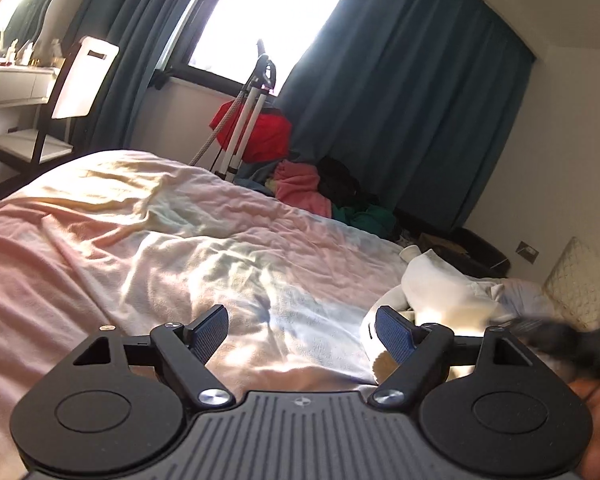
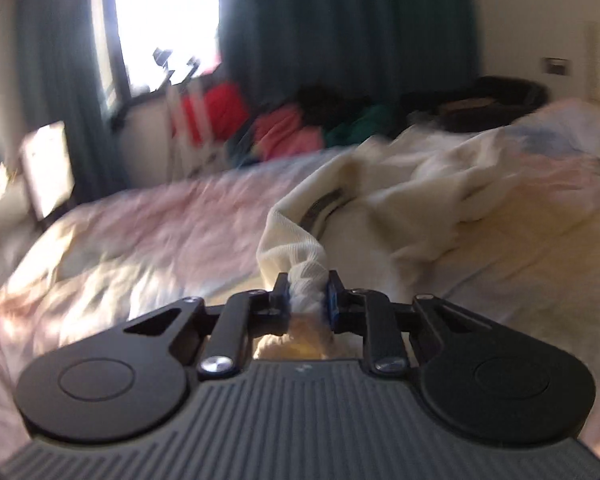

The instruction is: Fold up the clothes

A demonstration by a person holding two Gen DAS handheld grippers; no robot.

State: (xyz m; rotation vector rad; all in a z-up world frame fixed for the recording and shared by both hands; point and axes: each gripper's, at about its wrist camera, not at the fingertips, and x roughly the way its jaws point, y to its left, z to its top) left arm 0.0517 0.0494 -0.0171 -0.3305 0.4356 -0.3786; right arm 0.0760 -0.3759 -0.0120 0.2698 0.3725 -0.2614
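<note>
A cream-white garment [image 2: 400,200] lies crumpled on the bed, with a dark neck label showing. My right gripper [image 2: 308,292] is shut on a bunched ribbed edge of it, and the cloth stretches away from the blue pads. In the left wrist view the same white garment [image 1: 440,284] lies at the right on the bed. My left gripper [image 1: 304,326] stands open just above the bedspread, its right finger [image 1: 394,330] next to the garment's near edge, with nothing between the pads. A blurred dark shape at that view's right edge is partly hidden.
The bed carries a rumpled pastel pink and blue bedspread [image 1: 160,240]. Beyond its far side sits a pile of clothes [image 1: 320,188], a red bag and a white stand [image 1: 244,120] under the window with teal curtains. A chair [image 1: 52,120] and a dresser stand at left.
</note>
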